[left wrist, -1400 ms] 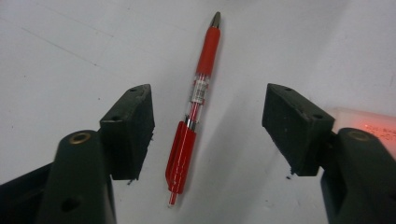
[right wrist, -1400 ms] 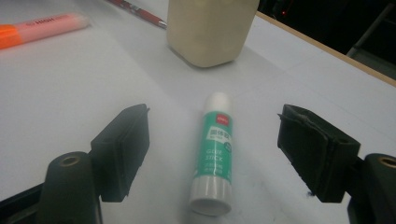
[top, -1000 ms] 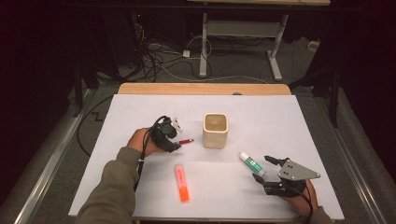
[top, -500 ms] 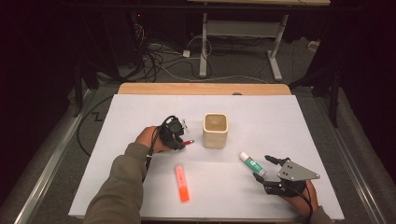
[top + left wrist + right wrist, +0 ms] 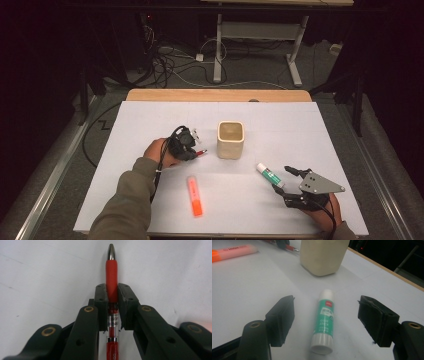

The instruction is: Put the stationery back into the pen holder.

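**Inspector:** Start with the largest items. The white table (image 5: 150, 200) carries a cream cup (image 5: 230, 139), standing upright near the middle. Position of the working items relative to it?

**Assistant:** The left gripper (image 5: 192, 151) sits just left of the cup. Its jaws have just been closing and now pinch the red pen (image 5: 111, 282) by the barrel. In the left gripper view the pen's long axis runs straight out between the pads, metal tip forward. From above, that tip points right, toward the cup, and stops short of its wall.

**Inspector:** And the right side?

**Assistant:** The right gripper (image 5: 291, 186) rests at the near right, fingers spread wide, nothing pressed. The glue stick (image 5: 323, 324) lies flat on the table between the pads, touching neither. Its long axis runs along the jaws, white cap toward the far side.

**Inspector:** Other items?

**Assistant:** An orange highlighter (image 5: 195, 196) lies at the near middle, apart from both grippers.

**Inspector:** Judgement on the coming move?

**Assistant:** The pen is the item in hand, and the cup lies to its right, close by. Likely the pen must be lifted and tilted upright to clear the rim.
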Motion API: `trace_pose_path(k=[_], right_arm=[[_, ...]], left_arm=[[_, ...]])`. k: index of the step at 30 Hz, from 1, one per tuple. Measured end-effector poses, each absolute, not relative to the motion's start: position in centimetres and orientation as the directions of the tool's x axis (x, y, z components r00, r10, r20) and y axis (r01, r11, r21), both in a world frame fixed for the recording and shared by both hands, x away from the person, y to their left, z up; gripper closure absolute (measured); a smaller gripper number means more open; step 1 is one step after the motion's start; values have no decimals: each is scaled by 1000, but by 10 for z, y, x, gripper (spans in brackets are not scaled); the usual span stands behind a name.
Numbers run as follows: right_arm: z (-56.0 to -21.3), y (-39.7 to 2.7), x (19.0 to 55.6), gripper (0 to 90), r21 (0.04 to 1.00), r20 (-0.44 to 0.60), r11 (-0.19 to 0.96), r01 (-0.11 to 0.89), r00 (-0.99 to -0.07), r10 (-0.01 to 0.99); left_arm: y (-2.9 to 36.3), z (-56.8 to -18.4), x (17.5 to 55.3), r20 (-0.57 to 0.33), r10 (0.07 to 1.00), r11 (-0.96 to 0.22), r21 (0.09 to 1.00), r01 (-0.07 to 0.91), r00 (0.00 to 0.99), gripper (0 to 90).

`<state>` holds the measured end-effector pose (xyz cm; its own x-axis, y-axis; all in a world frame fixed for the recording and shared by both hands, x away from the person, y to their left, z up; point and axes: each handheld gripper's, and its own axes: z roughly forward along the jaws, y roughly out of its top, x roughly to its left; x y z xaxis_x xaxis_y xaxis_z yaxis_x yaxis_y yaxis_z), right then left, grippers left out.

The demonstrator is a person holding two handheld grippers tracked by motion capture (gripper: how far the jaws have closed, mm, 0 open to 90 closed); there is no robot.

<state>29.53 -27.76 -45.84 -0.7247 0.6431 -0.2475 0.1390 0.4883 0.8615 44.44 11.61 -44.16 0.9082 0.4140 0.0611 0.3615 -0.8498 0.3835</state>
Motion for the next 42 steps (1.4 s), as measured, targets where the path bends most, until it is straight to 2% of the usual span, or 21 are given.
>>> trace_pose_path(k=[20,26,31,36,42], right_arm=[[-458,-280,295,302,869,-242,474,140,-717,654],[-458,-280,295,302,873,-241,468,138,-713,659],[-457,-280,295,301,874,-243,466,135,-709,662],[-457,-280,295,301,875,-246,466,133,-706,664],[-457,-280,295,301,878,-245,460,132,-702,669]], left_arm=[[147,-406,402,201,547,-675,680,287,812,775],[155,-404,392,203,574,-607,755,246,793,775],[162,-403,388,170,616,-510,830,225,769,776],[163,-402,387,155,644,-437,879,194,750,776],[160,-400,388,95,656,-325,931,167,748,776]])
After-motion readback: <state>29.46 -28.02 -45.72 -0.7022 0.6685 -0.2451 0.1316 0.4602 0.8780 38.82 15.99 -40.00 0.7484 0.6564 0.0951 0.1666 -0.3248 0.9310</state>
